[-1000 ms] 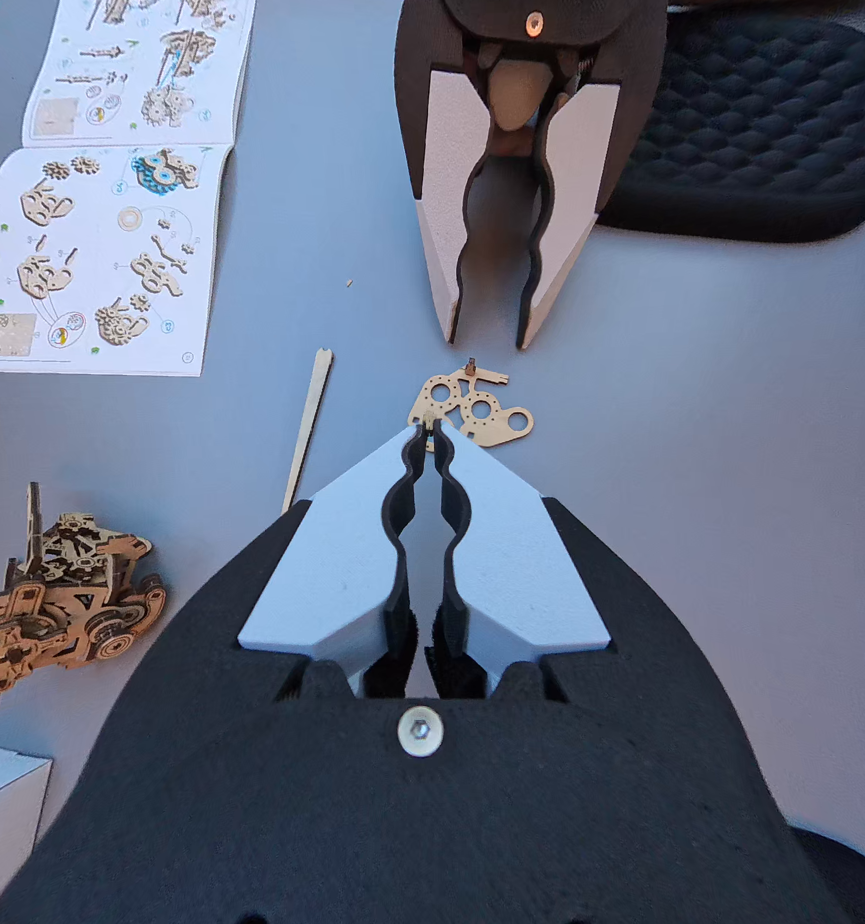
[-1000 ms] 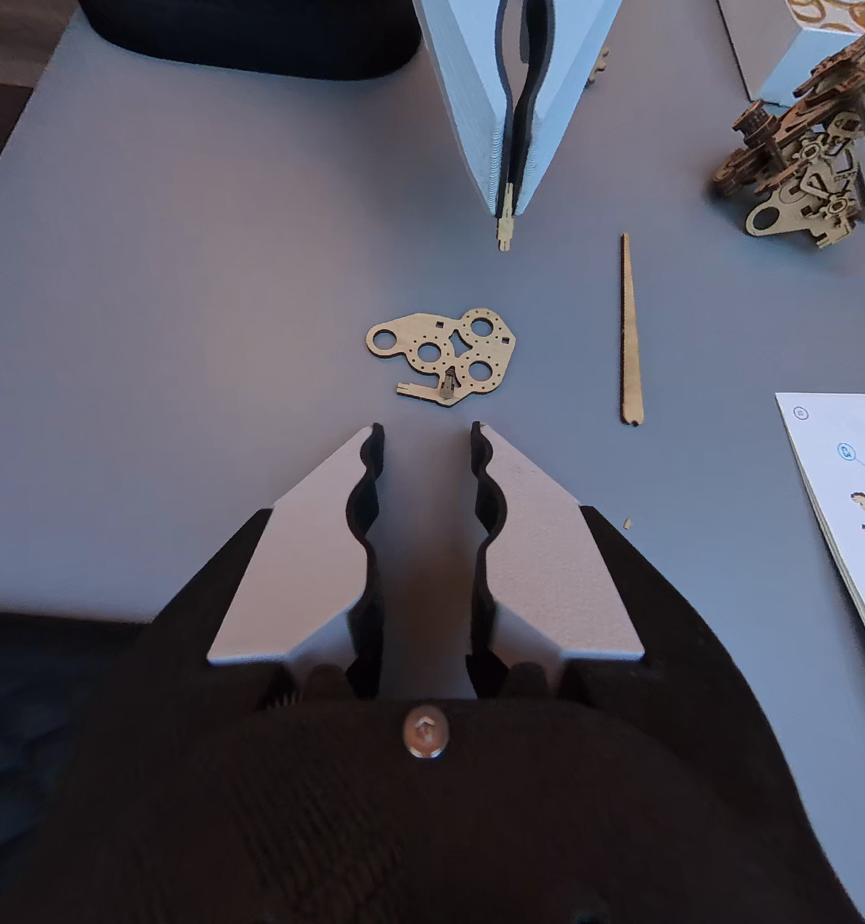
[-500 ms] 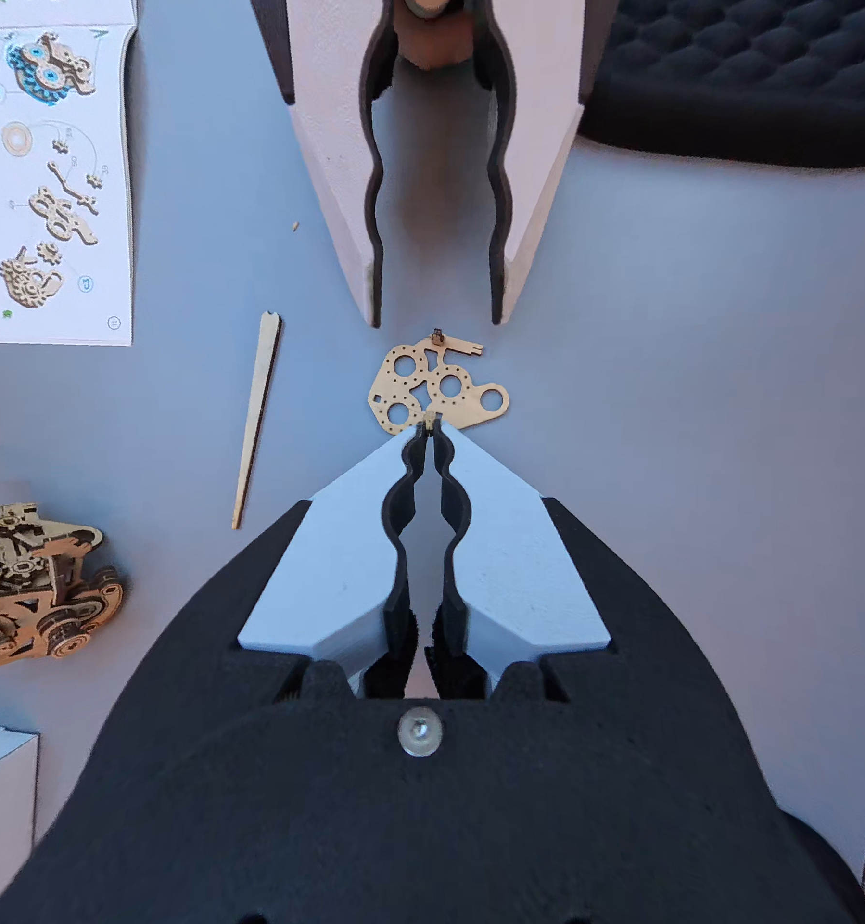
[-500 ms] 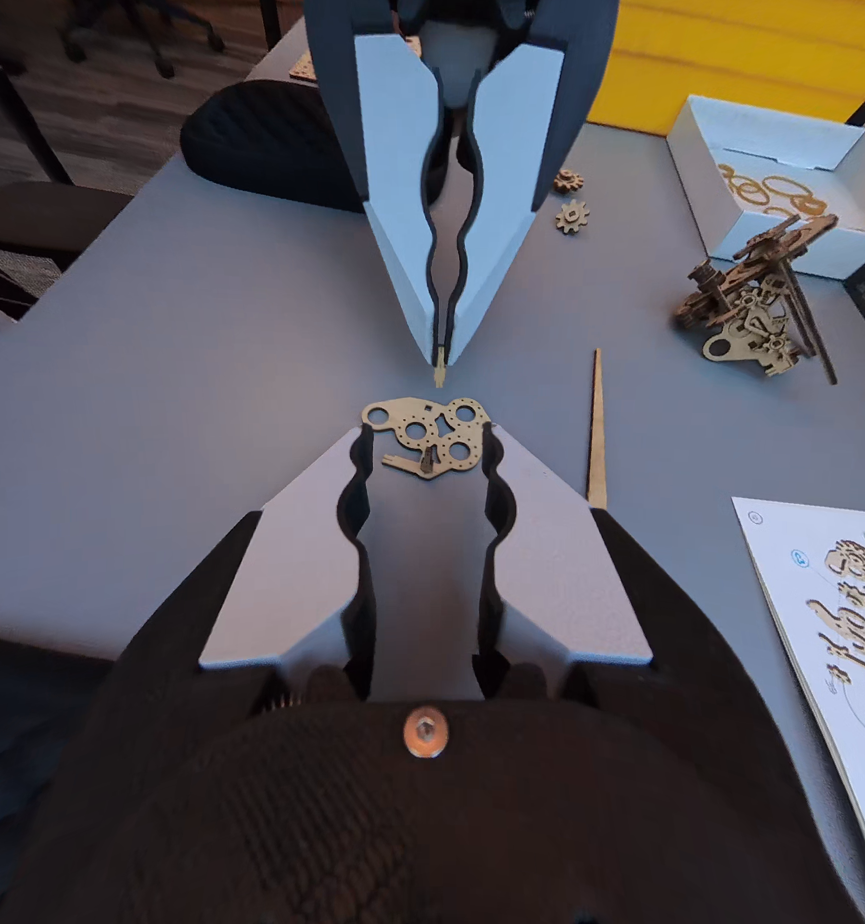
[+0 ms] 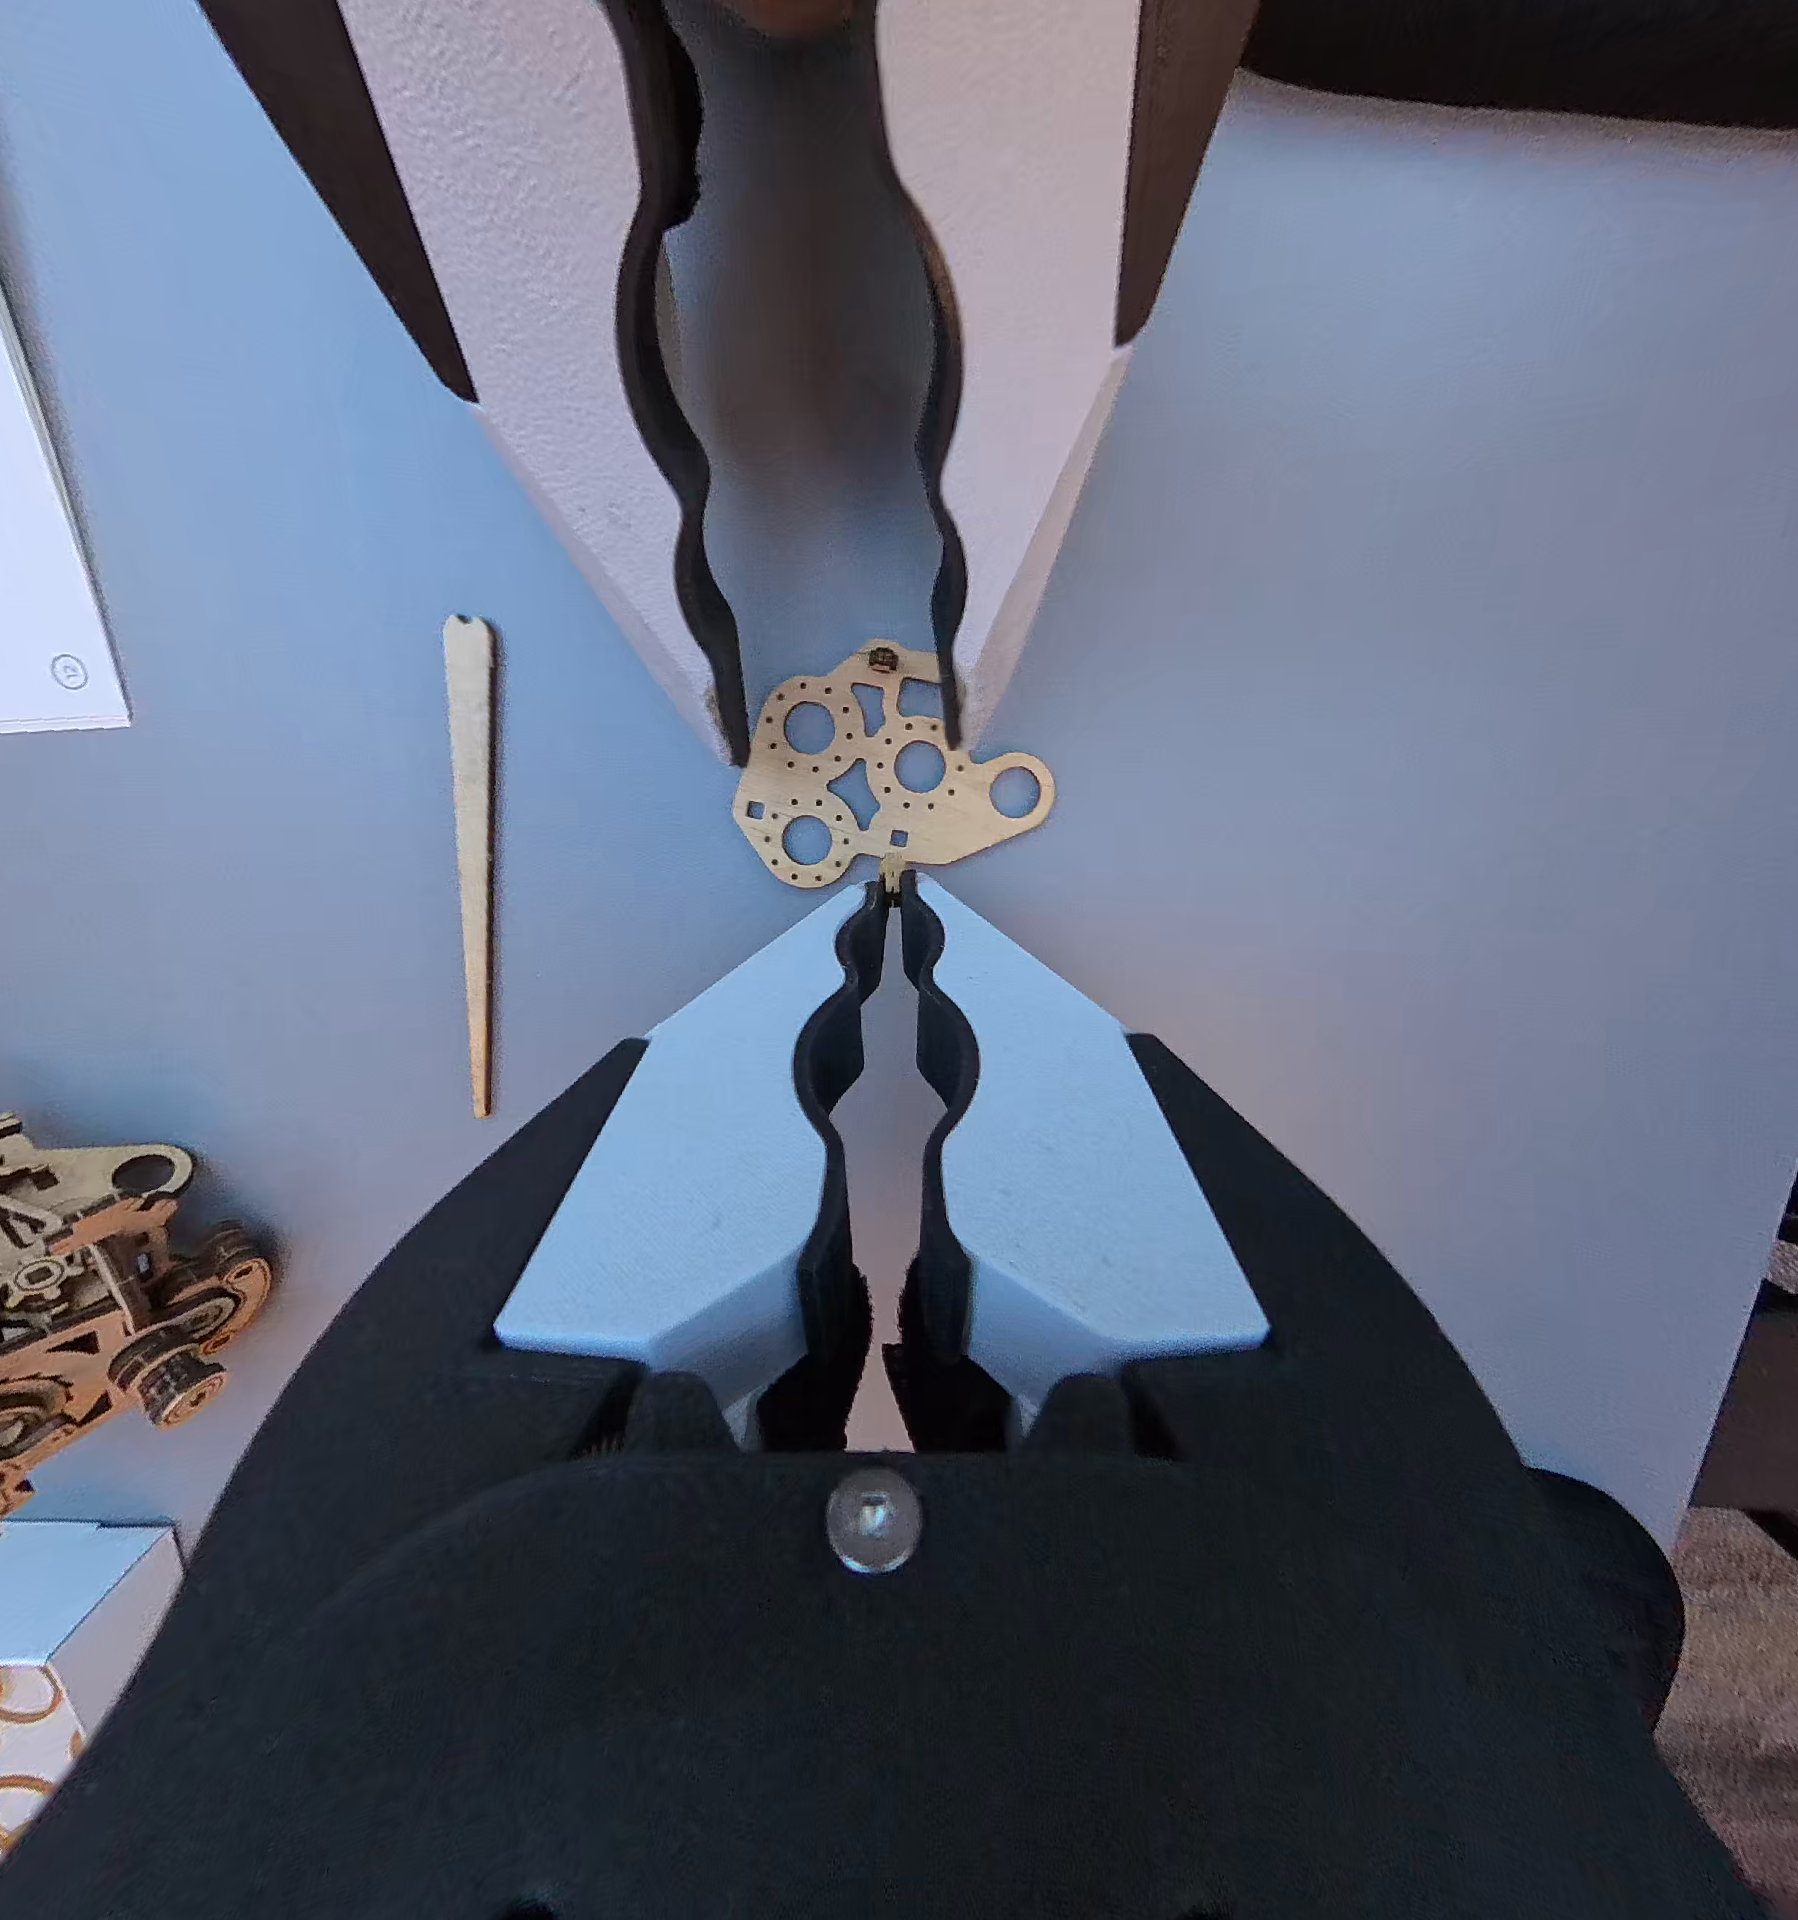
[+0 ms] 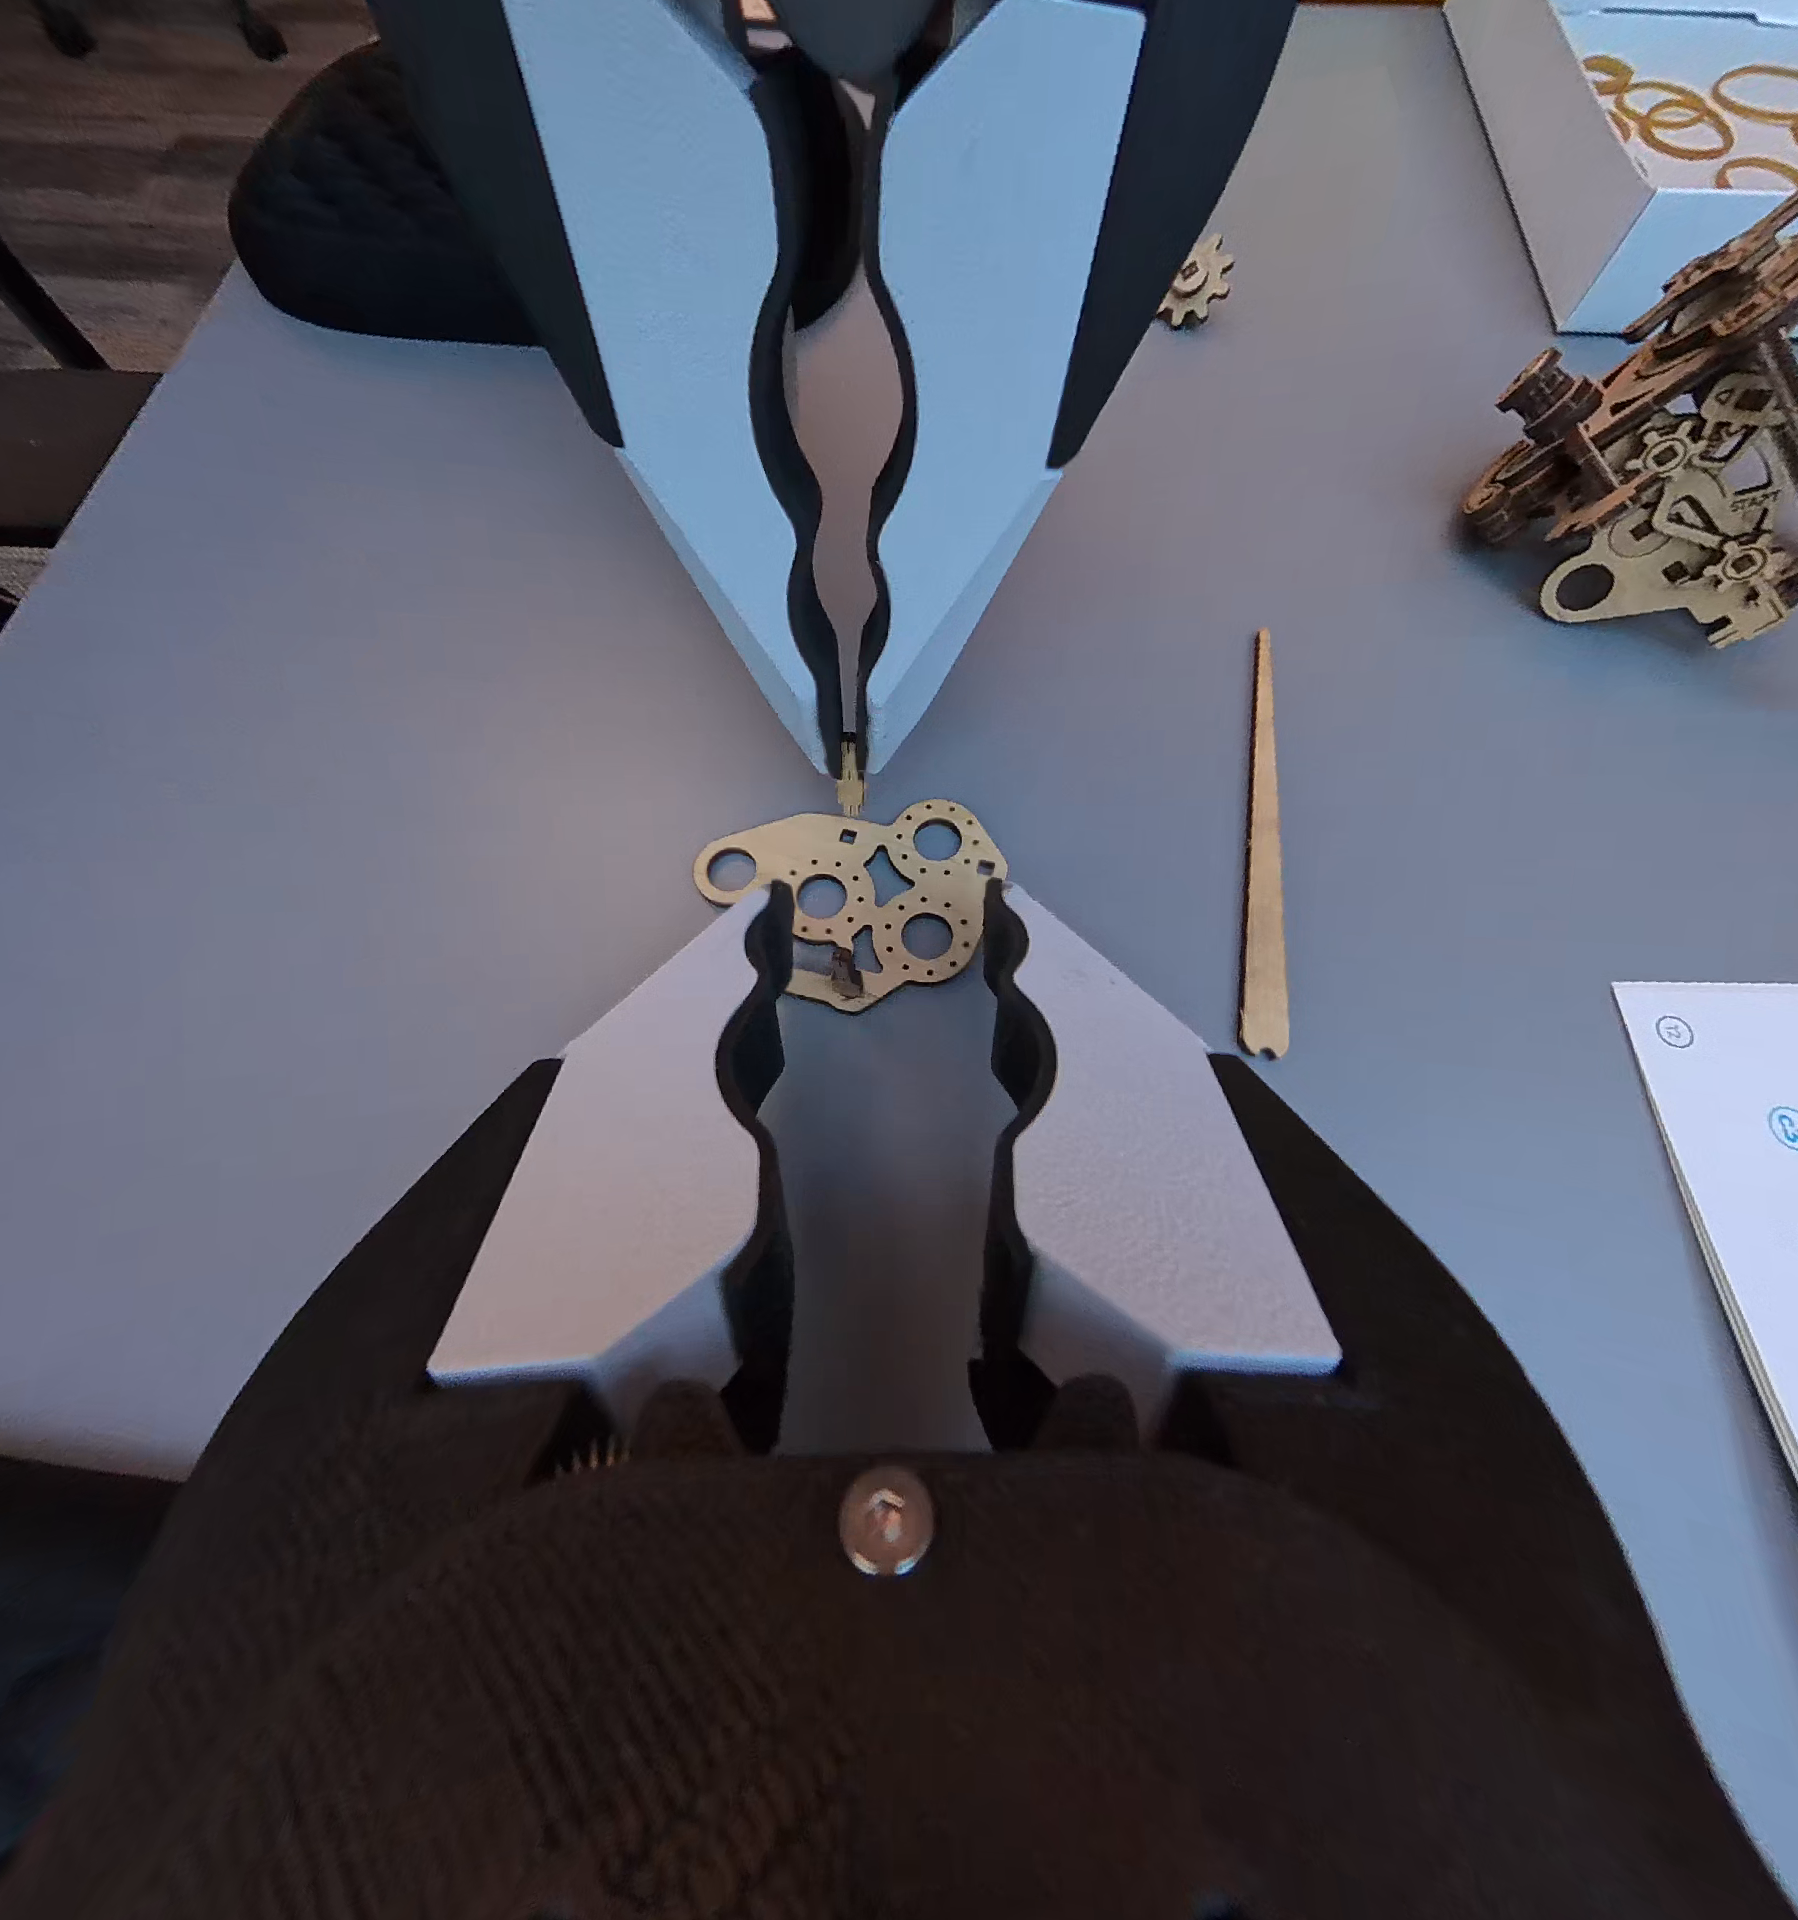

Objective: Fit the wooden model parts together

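Left tongs (image 5: 887,885) pinch a tiny wooden peg (image 6: 849,792); right tongs (image 6: 879,899) wide, straddling flat perforated plywood plate (image 5: 879,784) on matte grey bench (image 5: 1394,727).

My left gripper (image 5: 887,883): matte black body, grainy printed texture, broad and rounded toward camera. One silver screw (image 5: 873,1524) at centre of body. Two pale blue-grey wedge fingers (image 5: 687,1174), flat faces, tapering to points. Black wavy rubber strips line inner edges.

My right gripper (image 6: 882,899): same build. Black textured body, silver screw (image 6: 883,1524) in middle, pale grey wedge fingers (image 6: 604,1195), black wavy inner strips. Small coil spring glimpsed at left finger root.
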A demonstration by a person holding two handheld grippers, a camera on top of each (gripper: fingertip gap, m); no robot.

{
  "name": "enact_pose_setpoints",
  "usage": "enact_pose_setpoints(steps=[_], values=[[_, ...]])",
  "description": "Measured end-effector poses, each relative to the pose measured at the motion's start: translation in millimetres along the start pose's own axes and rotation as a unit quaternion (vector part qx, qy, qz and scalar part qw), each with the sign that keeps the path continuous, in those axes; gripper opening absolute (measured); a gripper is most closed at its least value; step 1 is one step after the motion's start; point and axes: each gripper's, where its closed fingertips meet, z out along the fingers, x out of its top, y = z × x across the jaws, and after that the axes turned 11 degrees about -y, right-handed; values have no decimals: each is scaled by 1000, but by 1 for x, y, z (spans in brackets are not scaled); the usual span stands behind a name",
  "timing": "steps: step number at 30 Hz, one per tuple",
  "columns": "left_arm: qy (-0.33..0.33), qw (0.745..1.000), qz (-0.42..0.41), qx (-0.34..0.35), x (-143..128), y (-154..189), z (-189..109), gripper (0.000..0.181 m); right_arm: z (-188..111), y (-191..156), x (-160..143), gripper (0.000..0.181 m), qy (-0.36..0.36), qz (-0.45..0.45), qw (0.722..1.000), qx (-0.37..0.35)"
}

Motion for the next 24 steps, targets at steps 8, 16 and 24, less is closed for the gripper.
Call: enact_pose_setpoints(steps=[8,16,24], values=[[-16,1000,17,-2,1,-1,4,1,6,-3,-6,36,-28,-11,1000,6],[-22,999,28,-11,2,1,4,1,6,-2,-6,35,-27,-4,1000,10],[-45,998,45,-2,3,1,4,1,6,-2,-6,35,-28,-7,1000,6]])
